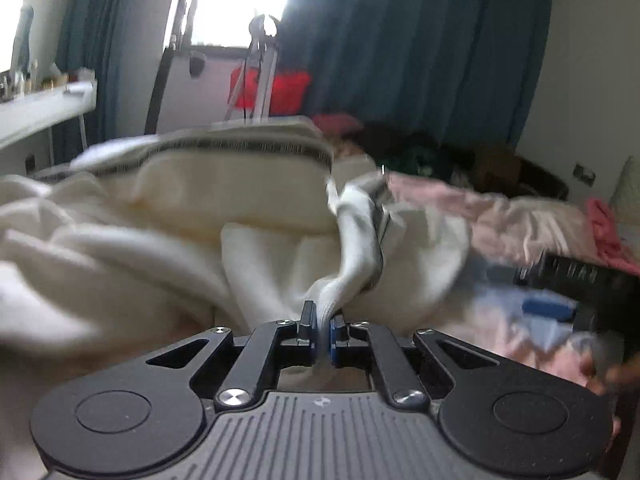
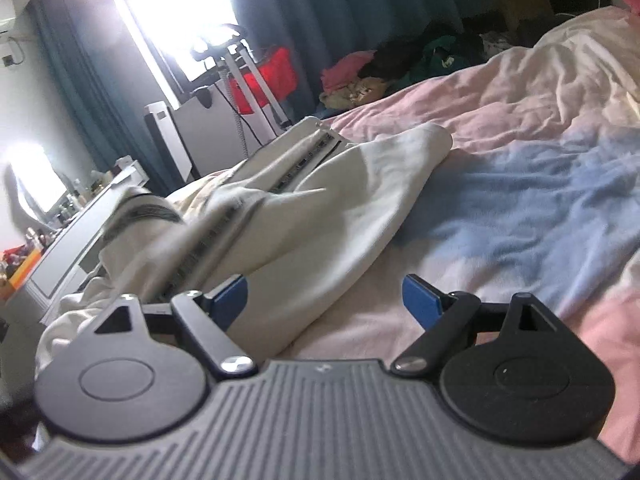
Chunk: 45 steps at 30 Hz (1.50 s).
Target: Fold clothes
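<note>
A cream garment (image 1: 168, 216) with a dark patterned band lies rumpled on the bed. My left gripper (image 1: 322, 326) is shut on a bunched fold of it, and the cloth rises in a twisted strand from the pads. The left wrist view is blurred by motion. In the right wrist view the same cream garment (image 2: 320, 200) stretches away to the left, its zip or patterned strip running along it. My right gripper (image 2: 326, 300) stands open above the sheet, and the garment's edge passes by its left finger (image 2: 230, 298) with nothing gripped. The right gripper also shows at the right edge of the left view (image 1: 576, 300).
The bed carries a pink and blue sheet (image 2: 520, 168). A heap of coloured clothes (image 2: 380, 72) lies at its far side. Beyond stand a white desk (image 1: 36, 112) with small items, a red box (image 1: 276, 88), a metal stand and teal curtains (image 1: 420, 48).
</note>
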Each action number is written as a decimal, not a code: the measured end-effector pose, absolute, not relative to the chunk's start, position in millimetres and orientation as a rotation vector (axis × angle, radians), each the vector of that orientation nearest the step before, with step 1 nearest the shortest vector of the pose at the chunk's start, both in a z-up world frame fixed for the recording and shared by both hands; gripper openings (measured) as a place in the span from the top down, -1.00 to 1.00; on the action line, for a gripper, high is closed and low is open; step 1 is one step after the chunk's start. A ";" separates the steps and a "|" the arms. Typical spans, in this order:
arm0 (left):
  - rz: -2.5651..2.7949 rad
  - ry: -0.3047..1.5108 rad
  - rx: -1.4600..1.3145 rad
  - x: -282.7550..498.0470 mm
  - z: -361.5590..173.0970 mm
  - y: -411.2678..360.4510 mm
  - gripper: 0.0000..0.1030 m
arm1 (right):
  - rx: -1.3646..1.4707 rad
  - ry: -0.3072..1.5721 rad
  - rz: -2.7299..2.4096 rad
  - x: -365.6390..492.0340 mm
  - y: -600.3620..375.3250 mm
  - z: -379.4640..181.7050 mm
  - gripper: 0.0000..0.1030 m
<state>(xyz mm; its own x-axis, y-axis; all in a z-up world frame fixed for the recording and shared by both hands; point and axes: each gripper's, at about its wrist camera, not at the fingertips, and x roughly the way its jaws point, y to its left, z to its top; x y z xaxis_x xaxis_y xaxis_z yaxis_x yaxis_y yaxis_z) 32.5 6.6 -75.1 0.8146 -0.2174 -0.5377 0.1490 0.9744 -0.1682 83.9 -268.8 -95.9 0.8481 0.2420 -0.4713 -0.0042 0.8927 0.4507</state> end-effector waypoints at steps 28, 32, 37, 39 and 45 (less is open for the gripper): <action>-0.325 0.456 -0.406 90.0 -114.9 47.6 0.87 | 0.334 0.755 -0.035 407.5 -172.0 -106.9 -0.23; -0.323 0.452 -0.398 98.5 -120.2 49.3 0.87 | 0.330 0.747 -0.103 417.0 -170.2 -122.0 0.18; -0.336 0.426 -0.349 97.8 -121.0 45.8 0.87 | 0.362 0.705 -0.125 405.5 -190.7 -107.7 0.91; -0.343 0.426 -0.377 96.7 -118.2 47.6 0.87 | 0.350 0.640 -0.129 392.3 -200.2 -85.6 0.91; -0.383 0.423 -0.438 96.4 -115.2 54.8 0.87 | 0.438 0.407 -0.109 319.2 -265.6 6.8 0.91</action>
